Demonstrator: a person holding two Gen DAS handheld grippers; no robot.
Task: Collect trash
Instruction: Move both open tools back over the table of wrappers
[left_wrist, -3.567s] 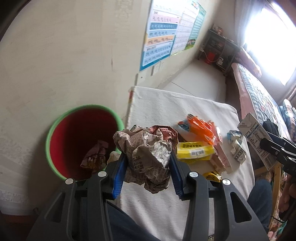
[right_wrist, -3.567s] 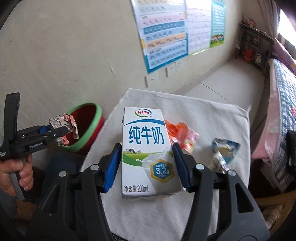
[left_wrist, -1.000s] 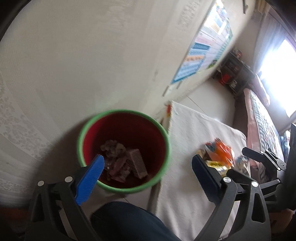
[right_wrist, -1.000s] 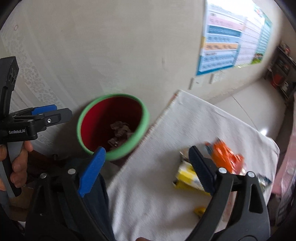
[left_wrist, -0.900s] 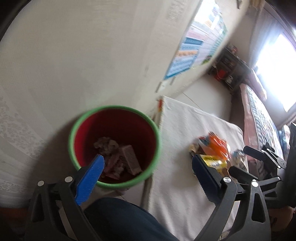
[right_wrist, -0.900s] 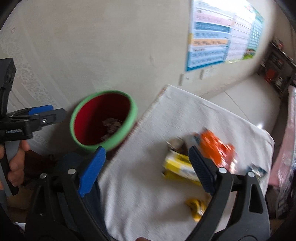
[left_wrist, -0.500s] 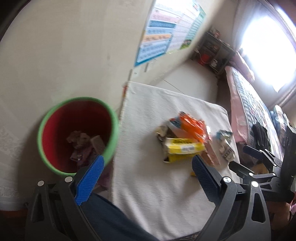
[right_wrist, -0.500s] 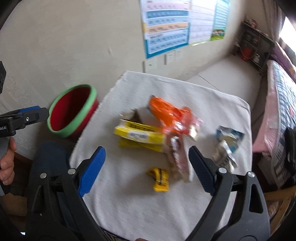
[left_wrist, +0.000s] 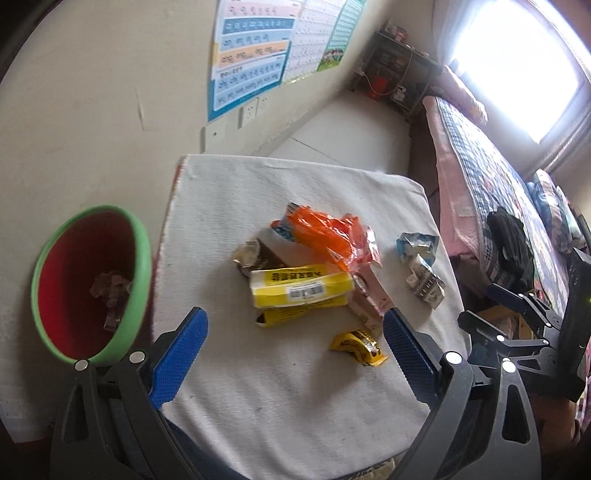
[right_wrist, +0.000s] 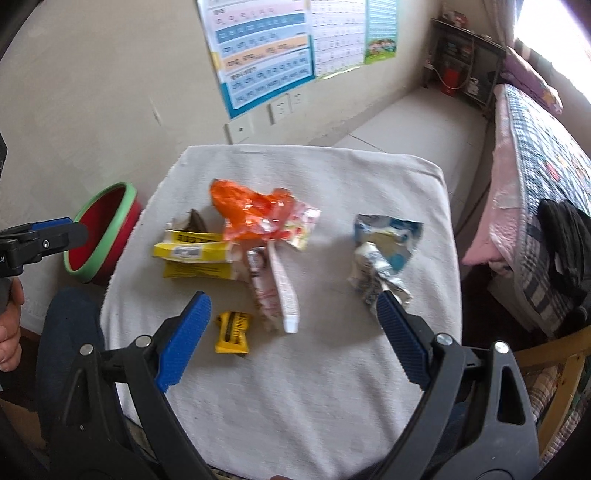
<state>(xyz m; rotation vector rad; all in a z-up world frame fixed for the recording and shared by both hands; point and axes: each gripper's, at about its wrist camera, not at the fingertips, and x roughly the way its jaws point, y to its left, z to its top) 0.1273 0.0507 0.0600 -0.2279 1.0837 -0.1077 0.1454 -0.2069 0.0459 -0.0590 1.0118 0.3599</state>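
Trash lies on a white cloth-covered table (left_wrist: 288, 387) (right_wrist: 295, 387): a yellow carton (left_wrist: 299, 288) (right_wrist: 195, 254), an orange bag (left_wrist: 321, 230) (right_wrist: 251, 206), a small yellow wrapper (left_wrist: 360, 345) (right_wrist: 232, 331), a crumpled blue-white carton (left_wrist: 421, 267) (right_wrist: 380, 254) and a white tube (right_wrist: 282, 286). A red bin with a green rim (left_wrist: 86, 284) (right_wrist: 101, 230) stands left of the table with trash inside. My left gripper (left_wrist: 295, 350) is open and empty above the table's near edge. My right gripper (right_wrist: 293, 332) is open and empty above the near middle.
A beige wall with posters (right_wrist: 258, 48) is behind the table. A bed with a checked cover (left_wrist: 498, 192) (right_wrist: 546, 177) runs along the right. A dark shelf (right_wrist: 465, 70) stands in the far corner. The person's knee (right_wrist: 66, 332) is at the near left.
Both grippers have let go of their loads, crumpled paper and milk carton, at the bin. Both have swung right from the bin to over the table and stay open.
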